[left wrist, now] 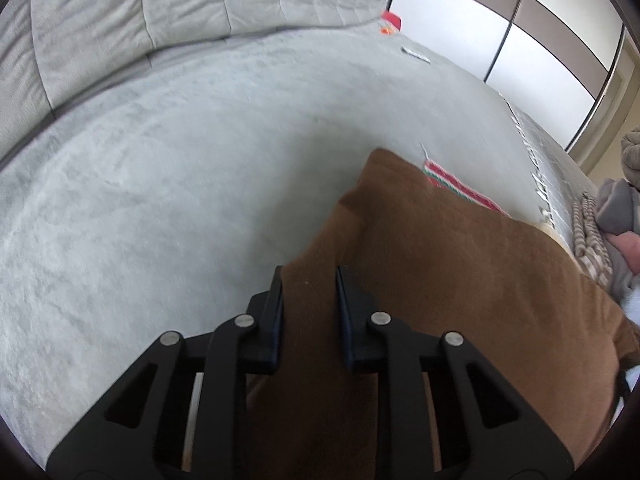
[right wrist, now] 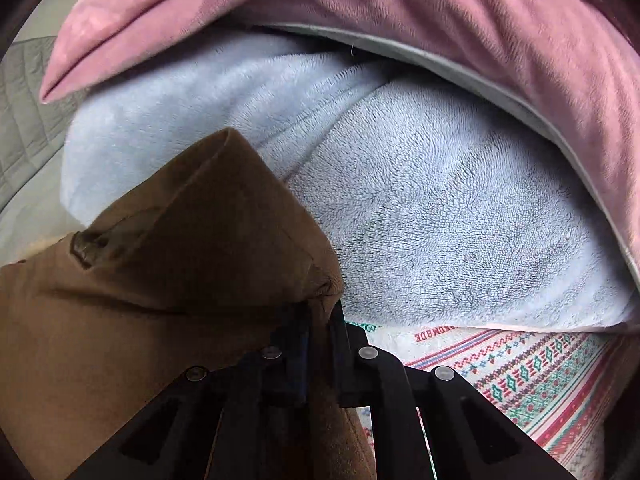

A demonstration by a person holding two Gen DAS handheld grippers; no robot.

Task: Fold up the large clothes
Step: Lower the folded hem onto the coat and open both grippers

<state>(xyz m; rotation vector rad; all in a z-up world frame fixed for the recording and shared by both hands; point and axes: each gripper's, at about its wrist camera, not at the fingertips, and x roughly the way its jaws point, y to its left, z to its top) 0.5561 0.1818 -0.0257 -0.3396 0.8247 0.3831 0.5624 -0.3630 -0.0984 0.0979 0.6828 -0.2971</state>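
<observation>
My left tongs (left wrist: 310, 280) are closed on a fold of the brown garment (left wrist: 440, 280), which runs between their fingers and drapes off to their right over a grey plush bed cover (left wrist: 160, 200). My right tongs (right wrist: 320, 320) pinch another bunched edge of the same brown cloth, which rises in a stiff peak to their left. The folding looks barely begun: the garment hangs gathered, not yet laid flat. Ahead of the right tongs lie a pale blue fleece (right wrist: 440, 208), nubbly and thick, a pink velvety blanket (right wrist: 480, 20) above it, and a patterned woven cloth (right wrist: 540, 380) to their right.
</observation>
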